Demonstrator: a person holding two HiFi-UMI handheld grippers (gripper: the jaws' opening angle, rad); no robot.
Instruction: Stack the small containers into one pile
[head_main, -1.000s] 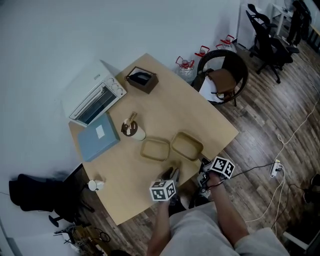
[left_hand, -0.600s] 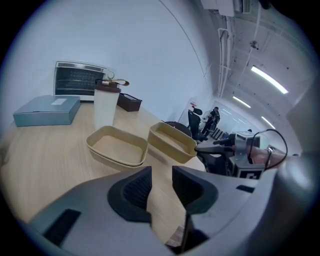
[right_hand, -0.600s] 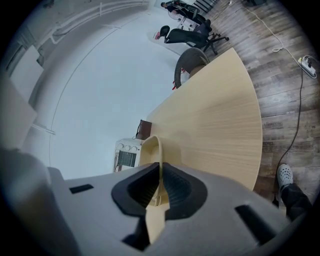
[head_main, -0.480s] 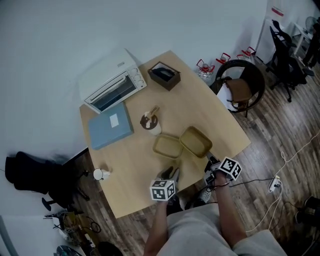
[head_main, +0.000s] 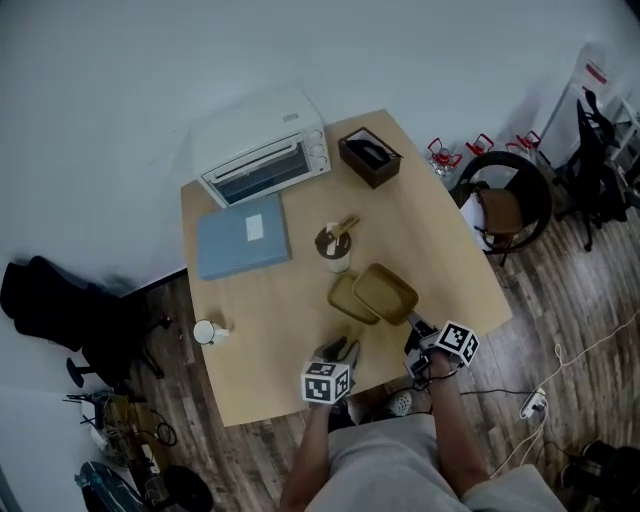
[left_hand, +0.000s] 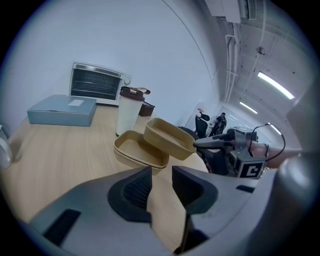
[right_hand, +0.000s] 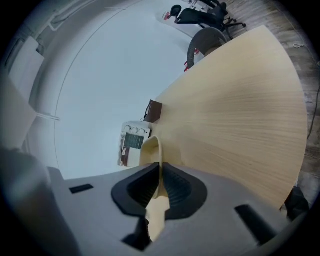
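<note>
Two tan shallow containers are on the wooden table (head_main: 260, 310). One container (head_main: 346, 300) (left_hand: 136, 150) rests flat on the table. The other container (head_main: 386, 291) (left_hand: 168, 137) hangs tilted, partly over the first one's right side. My right gripper (head_main: 413, 326) (left_hand: 205, 143) is shut on its near rim, and in the right gripper view the thin tan wall (right_hand: 151, 148) is pinched between the pads. My left gripper (head_main: 340, 349) (left_hand: 160, 190) stands open near the table's front edge, short of the containers, with nothing between its fingers.
A white cup with utensils (head_main: 337, 247) stands just behind the containers. Farther back are a blue box (head_main: 243, 235), a white toaster oven (head_main: 265, 158) and a brown box (head_main: 370, 157). A small white mug (head_main: 207, 331) sits at the left edge. A chair (head_main: 505, 200) stands right of the table.
The two containers lay side by side before. Now the right gripper has lifted the right one and carried it left, partly over the other. The left gripper stays put.
</note>
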